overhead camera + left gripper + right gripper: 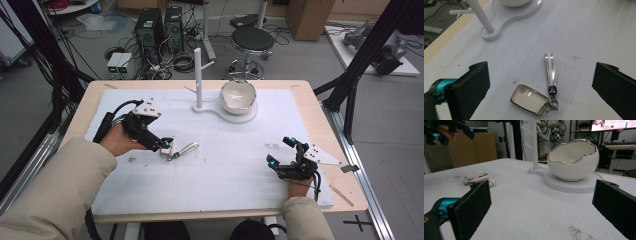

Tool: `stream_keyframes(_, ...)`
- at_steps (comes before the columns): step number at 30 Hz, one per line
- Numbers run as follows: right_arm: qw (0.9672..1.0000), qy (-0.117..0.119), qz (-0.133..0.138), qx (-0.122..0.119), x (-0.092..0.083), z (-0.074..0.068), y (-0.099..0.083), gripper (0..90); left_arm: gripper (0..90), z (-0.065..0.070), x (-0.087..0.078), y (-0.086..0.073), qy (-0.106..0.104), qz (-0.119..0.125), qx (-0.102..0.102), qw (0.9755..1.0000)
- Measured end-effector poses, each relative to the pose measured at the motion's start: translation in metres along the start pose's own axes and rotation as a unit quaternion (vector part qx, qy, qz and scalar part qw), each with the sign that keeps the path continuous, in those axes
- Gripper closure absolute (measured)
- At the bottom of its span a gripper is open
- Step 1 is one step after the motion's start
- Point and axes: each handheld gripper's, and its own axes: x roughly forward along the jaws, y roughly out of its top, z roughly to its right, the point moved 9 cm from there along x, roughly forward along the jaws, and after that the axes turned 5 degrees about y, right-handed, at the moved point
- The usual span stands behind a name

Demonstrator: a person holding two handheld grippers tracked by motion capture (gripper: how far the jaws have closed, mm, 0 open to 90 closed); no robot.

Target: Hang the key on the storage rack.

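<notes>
Glossy cream key fob (530, 99) with striped strap (549, 71) between left gripper (540, 90) wide-apart jaws; right gripper (541, 212) jaws likewise spread.

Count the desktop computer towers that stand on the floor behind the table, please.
2. One black upright computer tower stands on the floor beyond the table's far edge, left of the white post; the second black tower stands right beside it. Others may be hidden.
</notes>
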Motion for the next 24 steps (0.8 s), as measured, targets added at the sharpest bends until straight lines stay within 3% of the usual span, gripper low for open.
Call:
stream_keyframes(5,1.0000,0.000,0.000,0.000,0.000,0.000,0.000,1.3,1.9,0.005,0.017,0.004,-0.012,-0.026,0.016,0.9994)
stream_keyframes(7,1.0000,0.000,0.000,0.000,0.000,0.000,0.000,1.3,1.9,0.008,0.025,0.004,-0.021,-0.035,0.014,0.9991)
stream_keyframes(11,1.0000,0.000,-0.001,0.002,0.000,-0.001,0.000,1.3,1.9,0.013,0.040,-0.002,-0.031,-0.062,0.027,0.9972)
stream_keyframes(16,1.0000,0.000,0.000,0.000,0.000,0.000,0.000,1.3,1.9,0.016,0.054,-0.006,-0.035,-0.084,0.029,0.9954)
stream_keyframes(24,1.0000,0.001,0.000,0.000,0.000,0.000,0.000,1.3,2.0,0.026,0.072,-0.017,-0.045,-0.144,0.036,0.9879)
